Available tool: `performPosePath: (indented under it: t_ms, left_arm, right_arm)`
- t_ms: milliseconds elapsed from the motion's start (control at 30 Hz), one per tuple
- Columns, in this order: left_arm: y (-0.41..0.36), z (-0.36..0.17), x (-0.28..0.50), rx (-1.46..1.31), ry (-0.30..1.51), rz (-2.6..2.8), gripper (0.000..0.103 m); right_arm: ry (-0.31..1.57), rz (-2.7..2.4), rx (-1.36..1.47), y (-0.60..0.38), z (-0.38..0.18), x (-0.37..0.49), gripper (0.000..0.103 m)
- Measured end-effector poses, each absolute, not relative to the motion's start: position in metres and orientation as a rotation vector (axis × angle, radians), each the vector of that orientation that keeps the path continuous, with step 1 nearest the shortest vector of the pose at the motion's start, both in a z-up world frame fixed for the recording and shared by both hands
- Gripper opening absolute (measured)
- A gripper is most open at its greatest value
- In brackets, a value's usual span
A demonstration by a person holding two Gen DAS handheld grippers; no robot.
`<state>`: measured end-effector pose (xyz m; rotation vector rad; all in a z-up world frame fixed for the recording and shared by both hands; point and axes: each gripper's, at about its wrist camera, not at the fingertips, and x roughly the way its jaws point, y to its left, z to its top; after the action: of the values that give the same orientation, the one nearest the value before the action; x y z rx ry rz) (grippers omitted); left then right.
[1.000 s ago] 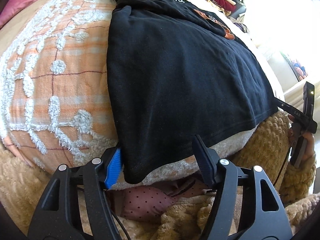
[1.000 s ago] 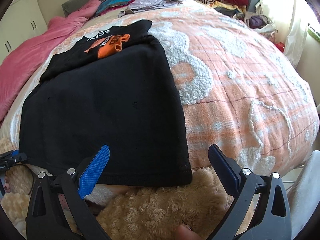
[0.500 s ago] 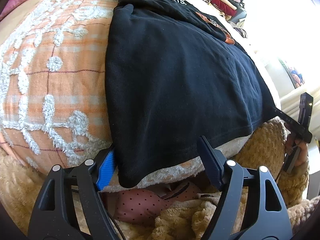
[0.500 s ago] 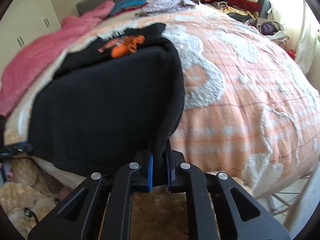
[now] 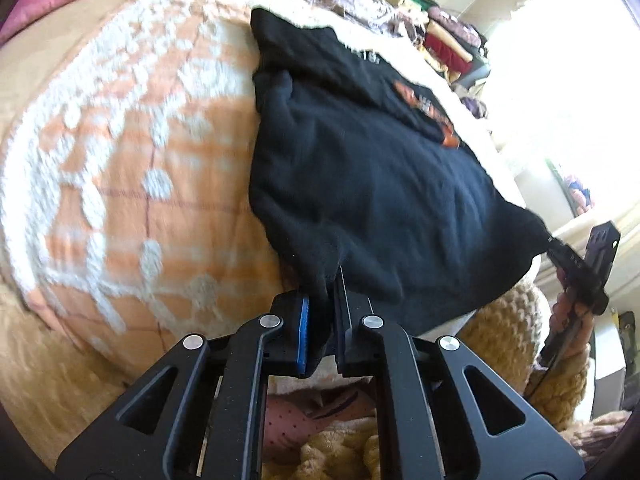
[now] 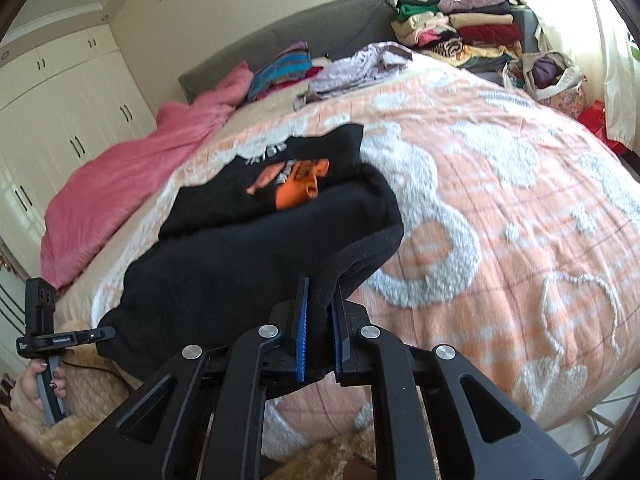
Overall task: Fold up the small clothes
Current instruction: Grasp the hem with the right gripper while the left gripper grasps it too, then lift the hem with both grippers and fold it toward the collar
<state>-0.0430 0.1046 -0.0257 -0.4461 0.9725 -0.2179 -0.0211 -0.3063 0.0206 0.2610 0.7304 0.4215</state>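
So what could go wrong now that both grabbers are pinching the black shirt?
The left gripper and right gripper each pinch only a small bit of the black shirt's near hem, so a corner might slip out. The shirt's middle sags between them and may bunch when carried over. Its far end could drag across the fuzzy bedspread.

Home bedroom: bed (image 6: 500,184), white wardrobes (image 6: 60,120).
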Motion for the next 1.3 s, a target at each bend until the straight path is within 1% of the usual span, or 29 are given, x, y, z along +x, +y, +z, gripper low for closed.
performPosePath:
  t_ms: [367, 767, 1300]
  left_arm:
    - [0.113, 0.017, -0.037, -0.441, 0.842, -0.222, 0.004]
    - [0.131, 0.060, -0.009, -0.433, 0.710, -0.193, 0.003]
    - [0.149, 0.101, 0.035, -0.397, 0.624, -0.147, 0.003]
  right_arm:
    - [0.657, 0.382, 0.274, -0.312, 0.043, -0.011, 0.008]
    - [0.499, 0.346, 0.234, -0.314, 0.096, 0.014, 0.008]
    - [0.451, 0.366, 0.202, -0.291, 0.133, 0.068, 0.008]
